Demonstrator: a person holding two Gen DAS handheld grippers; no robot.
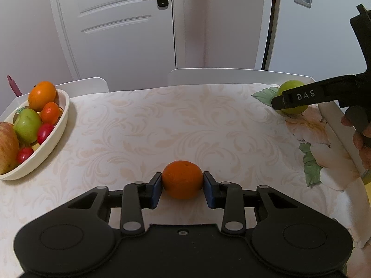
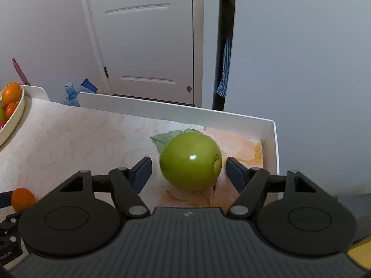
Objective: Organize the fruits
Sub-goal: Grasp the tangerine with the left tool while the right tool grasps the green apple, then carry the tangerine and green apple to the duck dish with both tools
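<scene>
Tangerine [image 1: 182, 179], small and soft-skinned, sits pinched between your left gripper [image 1: 182, 186] pads at its widest part; squeeze gently. Green apple [image 2: 190, 161], firm and glossy, lies between your right gripper [image 2: 188, 172] fingers, untouched, gaps either side.

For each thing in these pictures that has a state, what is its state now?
Left gripper: shut on the orange.
Right gripper: open, pads not touching the green apple between them.
Bowl: holding several fruits.
Door: closed.
</scene>
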